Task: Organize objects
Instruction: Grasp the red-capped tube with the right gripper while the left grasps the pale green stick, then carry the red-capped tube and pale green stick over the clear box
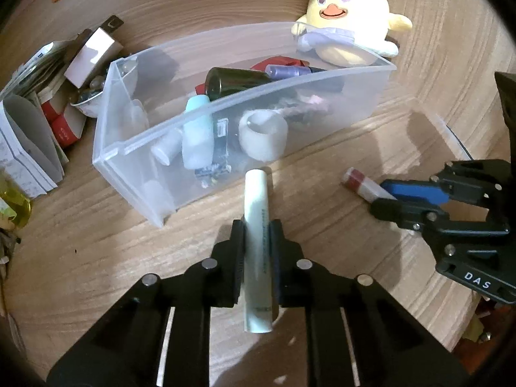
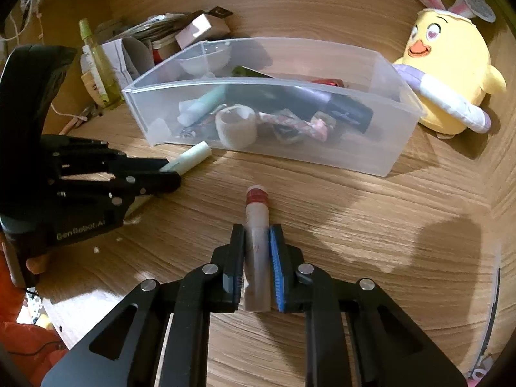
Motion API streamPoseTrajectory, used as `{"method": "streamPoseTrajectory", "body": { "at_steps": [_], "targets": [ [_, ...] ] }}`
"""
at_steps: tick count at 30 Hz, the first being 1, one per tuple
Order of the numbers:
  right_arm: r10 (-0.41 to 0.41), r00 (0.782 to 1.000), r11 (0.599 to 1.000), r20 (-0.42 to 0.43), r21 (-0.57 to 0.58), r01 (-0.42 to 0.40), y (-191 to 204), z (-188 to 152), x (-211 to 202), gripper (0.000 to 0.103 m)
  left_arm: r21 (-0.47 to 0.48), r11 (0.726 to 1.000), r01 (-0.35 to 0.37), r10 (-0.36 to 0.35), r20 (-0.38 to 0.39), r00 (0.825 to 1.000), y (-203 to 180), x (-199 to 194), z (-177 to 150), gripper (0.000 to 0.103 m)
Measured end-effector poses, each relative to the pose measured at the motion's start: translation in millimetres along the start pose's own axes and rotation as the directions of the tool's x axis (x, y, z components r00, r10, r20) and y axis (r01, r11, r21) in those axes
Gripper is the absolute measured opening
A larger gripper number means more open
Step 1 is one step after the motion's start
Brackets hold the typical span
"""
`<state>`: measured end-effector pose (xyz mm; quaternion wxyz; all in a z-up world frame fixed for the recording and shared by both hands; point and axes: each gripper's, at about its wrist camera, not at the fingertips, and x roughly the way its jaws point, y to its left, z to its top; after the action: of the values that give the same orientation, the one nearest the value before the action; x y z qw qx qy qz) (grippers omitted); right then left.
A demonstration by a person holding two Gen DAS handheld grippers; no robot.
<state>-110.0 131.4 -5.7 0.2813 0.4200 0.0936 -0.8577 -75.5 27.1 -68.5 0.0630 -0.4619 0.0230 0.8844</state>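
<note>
Both claws are loaded: the left claw (image 1: 256,251) is clamped on a pale green tube (image 1: 256,225), the right claw (image 2: 256,258) on a red-capped tube (image 2: 257,219), both near the clear bin (image 2: 322,158). Next, I judge, lift each over the near wall and release.

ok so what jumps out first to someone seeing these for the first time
Probably the yellow chick plush with bunny ears, sitting on the wooden table just behind the right end of the clear plastic bin of jumbled toiletries. Then the two claws: the left claw grips a pale green tube, the right claw a red-capped tube.
</note>
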Motion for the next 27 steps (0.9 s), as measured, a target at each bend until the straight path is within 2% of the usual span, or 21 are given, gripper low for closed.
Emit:
{"method": "streamPoseTrajectory", "body": {
  "at_steps": [5,13,27],
  "targets": [
    [0.016,0.999,1.0,0.032,0.004,-0.016,1,4,-8,0.014,-0.03,0.999,0.015,-0.015,0.009,1.0,0,-8,-6,0.015],
    [0.014,0.996,0.999,0.083,0.027,-0.017,-1,15,-23,0.014,-0.069,0.997,0.023,-0.017,0.084,0.996,1,-36,-1,0.015],
    [0.019,0.983,0.999,0.183,0.037,-0.026,0,29,-54,0.014,-0.076,0.996,0.037,-0.022,0.187,0.982,3,-68,10,0.015]
  ]
}}
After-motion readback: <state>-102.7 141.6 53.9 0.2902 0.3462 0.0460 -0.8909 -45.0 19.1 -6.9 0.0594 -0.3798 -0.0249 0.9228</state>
